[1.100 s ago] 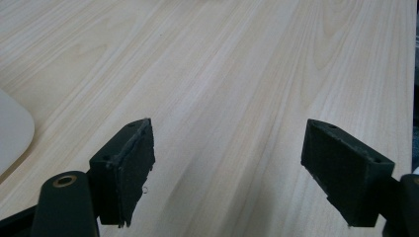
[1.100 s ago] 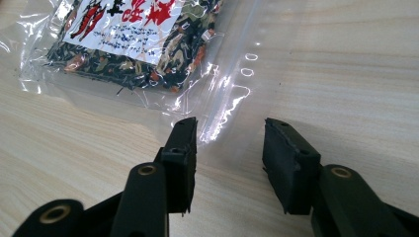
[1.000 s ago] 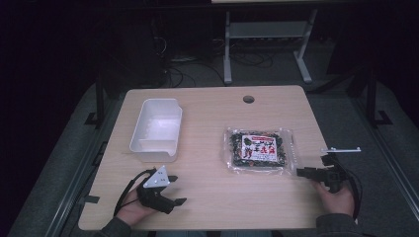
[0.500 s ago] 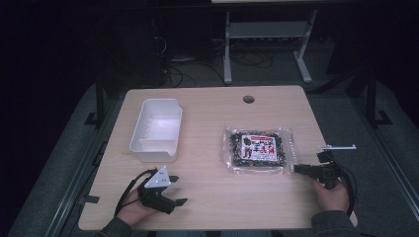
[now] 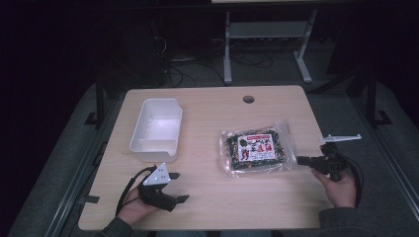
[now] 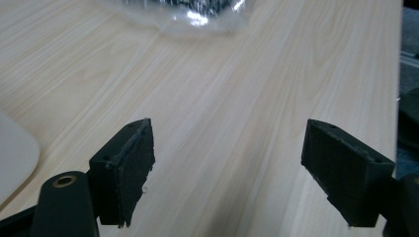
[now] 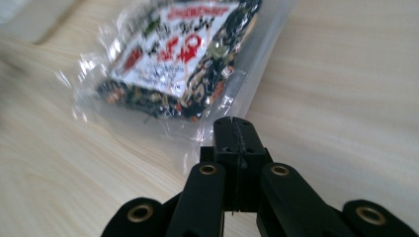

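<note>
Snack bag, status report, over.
Right hand-held gripper has just closed on the snack bag edge. Left hand-held gripper open over bare table. White tray well aside.

place: likely lab | cue: bare desk (image 5: 207,197), floor cables (image 5: 183,74), metal stand (image 5: 267,34)

A pale wooden table (image 5: 212,106) in a dark room

The light falls on the tabletop alone — its far edge has a round cable hole (image 5: 248,99). Grey floor (image 5: 69,148) surrounds it, a white metal stand (image 5: 267,34) rises behind with loose cables (image 5: 183,74) at its foot, and everything beyond sinks into black.
</note>
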`<state>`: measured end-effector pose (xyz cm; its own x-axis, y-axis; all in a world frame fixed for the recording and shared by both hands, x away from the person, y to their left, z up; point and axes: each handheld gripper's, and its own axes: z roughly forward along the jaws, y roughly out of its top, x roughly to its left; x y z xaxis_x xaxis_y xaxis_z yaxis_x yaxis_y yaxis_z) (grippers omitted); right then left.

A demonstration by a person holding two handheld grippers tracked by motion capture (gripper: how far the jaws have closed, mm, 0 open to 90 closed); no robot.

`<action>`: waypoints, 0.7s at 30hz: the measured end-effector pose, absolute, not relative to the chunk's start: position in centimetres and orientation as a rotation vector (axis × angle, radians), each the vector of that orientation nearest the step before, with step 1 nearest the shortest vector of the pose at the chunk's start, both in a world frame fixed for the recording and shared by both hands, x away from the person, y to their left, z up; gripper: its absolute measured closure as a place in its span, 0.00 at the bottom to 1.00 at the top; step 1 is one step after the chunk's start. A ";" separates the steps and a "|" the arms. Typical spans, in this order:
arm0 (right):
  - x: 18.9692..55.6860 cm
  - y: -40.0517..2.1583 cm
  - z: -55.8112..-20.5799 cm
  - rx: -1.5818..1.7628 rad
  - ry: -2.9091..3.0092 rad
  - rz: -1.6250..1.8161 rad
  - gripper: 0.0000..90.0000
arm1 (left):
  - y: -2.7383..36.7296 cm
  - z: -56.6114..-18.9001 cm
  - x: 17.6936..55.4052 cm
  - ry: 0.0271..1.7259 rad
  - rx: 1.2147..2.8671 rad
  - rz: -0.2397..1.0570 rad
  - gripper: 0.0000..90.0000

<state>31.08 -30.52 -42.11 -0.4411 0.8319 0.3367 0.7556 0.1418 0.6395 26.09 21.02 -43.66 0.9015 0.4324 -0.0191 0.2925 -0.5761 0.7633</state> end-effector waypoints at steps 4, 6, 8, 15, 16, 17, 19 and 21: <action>30.9 -29.9 -40.2 1.481 2.347 1.236 1.00 | 20.5 -43.1 26.2 0.502 2.216 0.213 0.22; 30.8 -29.6 -39.9 1.449 2.371 1.257 1.00 | 20.1 -42.9 26.3 0.508 2.207 0.205 0.22; 30.8 -29.1 -39.3 1.380 2.417 1.287 1.00 | 19.6 -42.9 26.5 0.500 2.195 0.184 0.21; 31.0 -26.5 -36.3 1.134 2.551 1.348 1.00 | 17.7 -42.6 28.1 0.490 2.194 0.150 0.21; 31.0 -26.5 -36.3 1.134 2.551 1.348 1.00 | 17.5 -42.7 28.3 0.494 2.185 0.146 0.21; 31.0 -26.3 -35.9 1.111 2.559 1.355 1.00 | 17.4 -42.8 28.7 0.500 2.176 0.128 0.21; 31.1 -25.8 -34.9 1.058 2.572 1.370 1.00 | 17.1 -43.1 29.1 0.512 2.172 0.111 0.21; 31.2 -25.0 -33.6 0.986 2.590 1.385 1.00 | 16.8 -43.5 29.7 0.525 2.168 0.076 0.21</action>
<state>31.24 -24.99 -33.56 -0.7965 0.5516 0.2479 0.5124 0.3980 0.7609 29.68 16.80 -43.50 0.9090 0.3952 -0.1325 0.3418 -0.5248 0.7796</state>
